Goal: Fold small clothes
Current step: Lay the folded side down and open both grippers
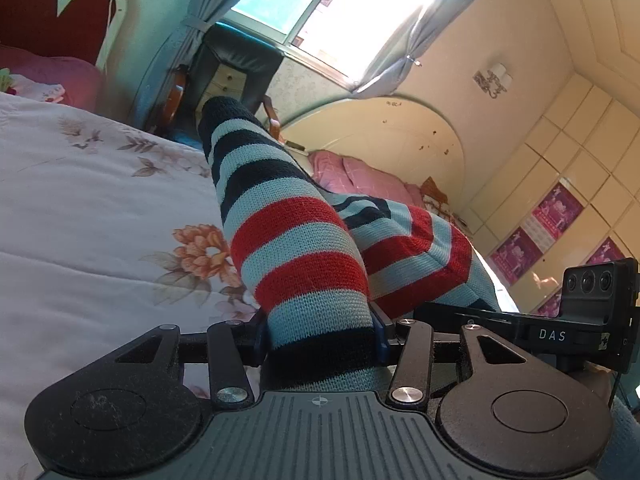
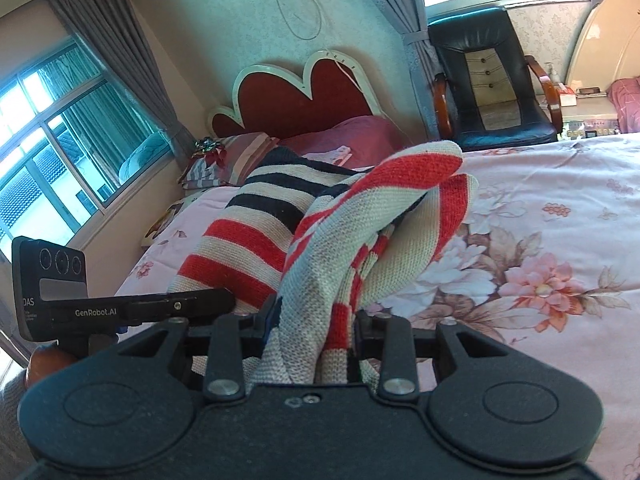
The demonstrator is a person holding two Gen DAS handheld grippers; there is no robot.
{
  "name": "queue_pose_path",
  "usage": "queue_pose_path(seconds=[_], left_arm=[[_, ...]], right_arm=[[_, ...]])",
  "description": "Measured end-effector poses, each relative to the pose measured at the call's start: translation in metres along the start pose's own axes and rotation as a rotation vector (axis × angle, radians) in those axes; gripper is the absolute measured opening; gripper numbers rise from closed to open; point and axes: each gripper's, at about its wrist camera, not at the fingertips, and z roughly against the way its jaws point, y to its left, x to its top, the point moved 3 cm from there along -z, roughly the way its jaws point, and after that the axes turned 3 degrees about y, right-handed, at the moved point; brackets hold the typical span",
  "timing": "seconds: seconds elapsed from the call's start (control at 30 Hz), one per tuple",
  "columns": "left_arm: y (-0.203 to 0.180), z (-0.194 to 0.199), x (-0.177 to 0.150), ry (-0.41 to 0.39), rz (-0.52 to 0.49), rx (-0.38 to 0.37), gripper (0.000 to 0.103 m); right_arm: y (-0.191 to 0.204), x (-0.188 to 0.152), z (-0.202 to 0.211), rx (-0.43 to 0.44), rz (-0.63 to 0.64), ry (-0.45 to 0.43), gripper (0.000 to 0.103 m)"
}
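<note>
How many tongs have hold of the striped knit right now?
2. The left tongs clamp a sleeve-like tube of the striped knit; the right tongs clamp a bunched part. Both are raised over the floral bed cover.

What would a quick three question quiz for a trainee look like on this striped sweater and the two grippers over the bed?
1. True or false: the left gripper is clamped on the striped sweater.
2. Multiple choice: what lies under the sweater? A) a wooden floor B) a flowered bedspread C) a glass desk
3. Short answer: which piece of furniture stands by the curtain, beyond the bed?

Key
1. True. Knit cloth fills the space between its fingers.
2. B. The right gripper also holds a bunched part of the sweater above it.
3. A black armchair with wooden arms.
</note>
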Motion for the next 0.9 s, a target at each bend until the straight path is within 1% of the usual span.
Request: queue_pose_path(seconds=[0.17, 0.27, 0.37, 0.5, 0.6, 0.73, 0.77, 0.8, 0.83, 0.87, 0.9], left_arm=[[0.038, 0.029, -0.004, -0.009, 0.018, 0.041, 0.048], [0.062, 0.035, -0.003, -0.009, 0.023, 0.067, 0.048], [0.088, 0.036, -0.002, -0.011, 0.038, 0.090, 0.048], [0.120, 0.026, 0.002, 0.001, 0.060, 0.106, 0.048], [0.139, 0.015, 0.004, 0.005, 0.054, 0.109, 0.048], [0.167, -0.001, 0.004, 0.026, 0.049, 0.103, 0.048], [0.175, -0.006, 0.002, 0.039, 0.053, 0.110, 0.048], [0.185, -0.014, -0.003, 0.063, 0.059, 0.138, 0.048], [0.194, -0.022, -0.008, 0.093, 0.076, 0.171, 0.056], [0.202, -0.028, -0.012, 0.089, 0.101, 0.171, 0.061], [0.207, -0.030, -0.014, 0.071, 0.125, 0.149, 0.063]], right_arm=[[0.034, -0.003, -0.031, 0.038, 0.025, 0.026, 0.033], [0.049, -0.004, -0.051, 0.051, 0.040, 0.040, 0.033], [0.051, -0.002, -0.077, 0.069, 0.039, 0.056, 0.033], [0.055, -0.002, -0.110, 0.071, 0.059, 0.077, 0.033], [0.059, -0.007, -0.129, 0.061, 0.065, 0.083, 0.033], [0.053, -0.014, -0.149, 0.052, 0.013, 0.081, 0.033], [0.051, -0.018, -0.154, 0.048, -0.005, 0.082, 0.033], [0.048, -0.021, -0.158, 0.044, -0.024, 0.085, 0.033], [0.044, -0.025, -0.165, 0.037, -0.039, 0.092, 0.033], [0.035, -0.031, -0.174, 0.014, -0.049, 0.111, 0.033], [0.023, -0.037, -0.182, -0.005, -0.081, 0.130, 0.034]])
